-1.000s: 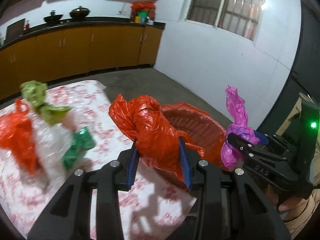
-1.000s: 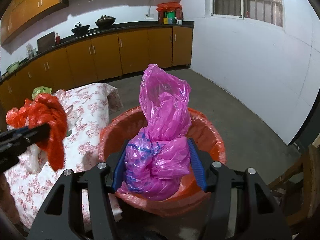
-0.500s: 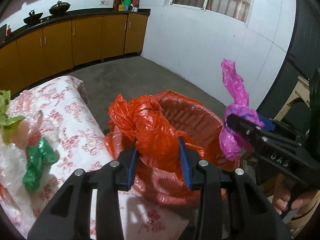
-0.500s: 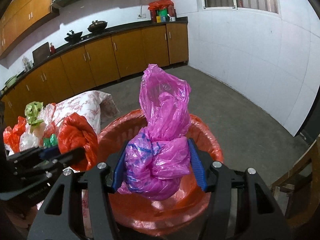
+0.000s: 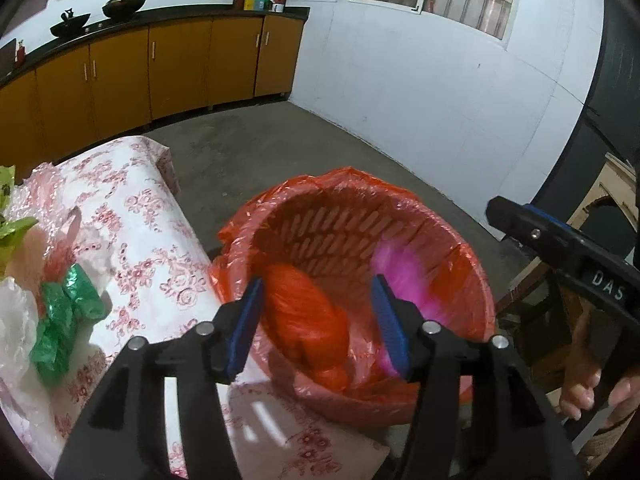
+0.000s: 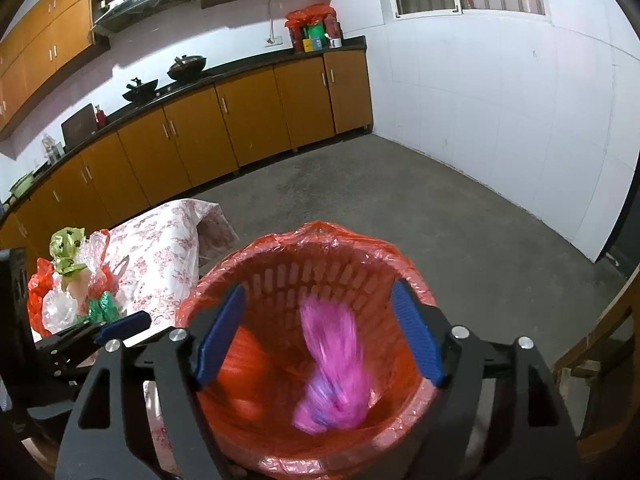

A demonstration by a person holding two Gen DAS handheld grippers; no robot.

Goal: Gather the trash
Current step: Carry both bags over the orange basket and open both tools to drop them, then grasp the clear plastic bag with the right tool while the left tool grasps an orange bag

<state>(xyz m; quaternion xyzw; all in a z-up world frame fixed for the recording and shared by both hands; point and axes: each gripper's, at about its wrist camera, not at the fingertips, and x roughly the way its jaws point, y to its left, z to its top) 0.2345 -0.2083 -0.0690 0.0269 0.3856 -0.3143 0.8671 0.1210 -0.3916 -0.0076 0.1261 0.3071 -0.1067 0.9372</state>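
Note:
A round basket (image 5: 400, 216) lined with a red bag (image 6: 352, 240) stands on the floor beside the table. My left gripper (image 5: 320, 324) is open above its near rim, and a crumpled red bag (image 5: 308, 320), blurred, is inside the basket below it. My right gripper (image 6: 318, 336) is open over the basket, and a pink bag (image 6: 336, 372), blurred, is inside it; the pink bag also shows in the left wrist view (image 5: 404, 276). More bags lie on the table: green (image 5: 60, 320), white (image 5: 16, 328), light green (image 6: 68, 250) and red (image 6: 38, 292).
The table has a red-flowered cloth (image 5: 136, 216). Wooden kitchen cabinets (image 6: 224, 132) run along the far wall with woks on the counter. A wooden chair (image 6: 600, 340) stands right of the basket. The floor is bare concrete.
Both grippers moved over the basket and opened. The red bag and the pink bag left the jaws and are dropping into the basket.

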